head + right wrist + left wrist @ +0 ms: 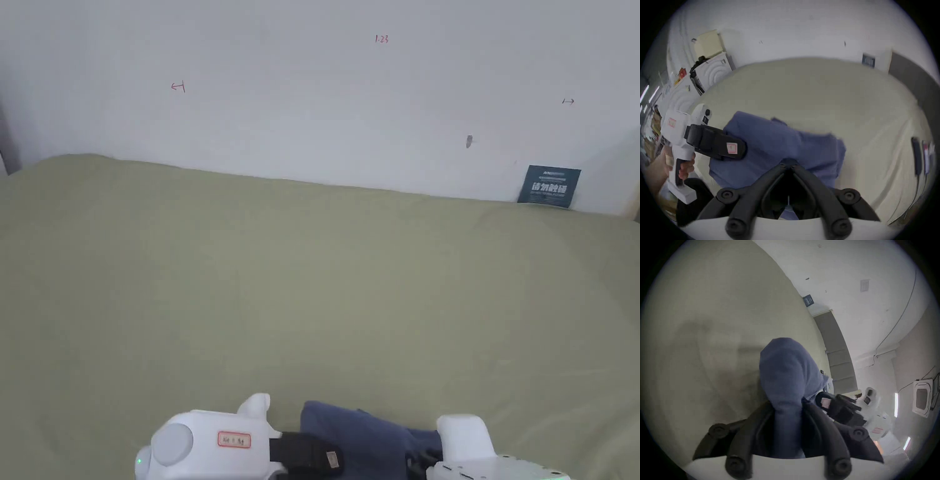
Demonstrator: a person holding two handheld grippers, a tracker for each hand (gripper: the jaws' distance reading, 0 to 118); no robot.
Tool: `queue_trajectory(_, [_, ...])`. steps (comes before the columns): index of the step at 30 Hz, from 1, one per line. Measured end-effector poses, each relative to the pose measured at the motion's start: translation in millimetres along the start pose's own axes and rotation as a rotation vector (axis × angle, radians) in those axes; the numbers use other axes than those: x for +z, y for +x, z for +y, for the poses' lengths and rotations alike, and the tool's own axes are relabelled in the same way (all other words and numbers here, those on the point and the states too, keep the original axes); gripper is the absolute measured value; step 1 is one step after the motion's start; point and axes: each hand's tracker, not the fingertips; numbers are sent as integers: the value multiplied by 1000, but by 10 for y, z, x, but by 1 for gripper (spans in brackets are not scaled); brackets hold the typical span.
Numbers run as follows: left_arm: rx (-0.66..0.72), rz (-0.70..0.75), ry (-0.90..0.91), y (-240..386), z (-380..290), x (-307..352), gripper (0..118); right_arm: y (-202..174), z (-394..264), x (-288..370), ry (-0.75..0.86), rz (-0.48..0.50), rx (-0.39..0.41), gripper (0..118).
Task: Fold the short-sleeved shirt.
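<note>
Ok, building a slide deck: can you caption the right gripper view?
Right gripper pinching the blue shirt over the green bed, left gripper alongside.

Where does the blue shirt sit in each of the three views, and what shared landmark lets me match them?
Head view: blue shirt at the bottom centre, between the two grippers.
Left gripper view: shirt bunched at centre, running down between that gripper's tongs.
Right gripper view: shirt spread across the middle, pinched at the tong tips.
Shared landmark: the dark sign at the wall's foot, behind the green sheet.
</note>
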Motion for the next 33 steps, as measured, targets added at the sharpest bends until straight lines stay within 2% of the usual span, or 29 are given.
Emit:
queue_trajectory(6, [-76,130,44,-224,453,860,21,-800,320,68,274,-122,87,0])
queue_trajectory(8, [-104,176,60,-378,597,1218,21,-1126,422,-26,325,-132,72,0])
queue_trajectory(14, [-106,347,81,-901,1054,2397,21,-2180,664,-361,481,-102,27,0])
queue_trajectory(18, [-96,485,95,-1297,1352,3274,21,-2782,751,-489,514,0,-4,0])
queue_trajectory(20, [-84,552,108,-1486,1467,3626,21,-2975,761,-534,512,6,-6,0])
queue_trajectory(24, [-60,781,136,-1769,1492,4066,21,-3152,781,-650,501,23,-35,0])
queue_trajectory(25, [-55,805,141,-1854,1461,4150,24,-3181,792,-698,495,19,-41,0])
queue_trajectory(27, [-34,862,188,-1962,1346,4221,77,-3238,819,-780,483,3,-50,0])
queue_trajectory(28, [-8,904,210,-1990,1293,4249,96,-3266,842,-814,474,-10,-53,0])
queue_trajectory(29, [18,905,257,-1988,1229,4305,97,-3279,865,-825,465,-12,-64,0])
queue_trajectory(31, [22,946,385,-1872,1128,4419,87,-3309,893,-816,457,-11,-74,0])
queue_trajectory(32, [-1,969,453,-1734,1055,4453,69,-3319,900,-799,454,-12,-74,0])
queue_trajectory(33, [-39,991,512,-1600,993,4462,42,-3321,902,-779,454,-9,-72,0])
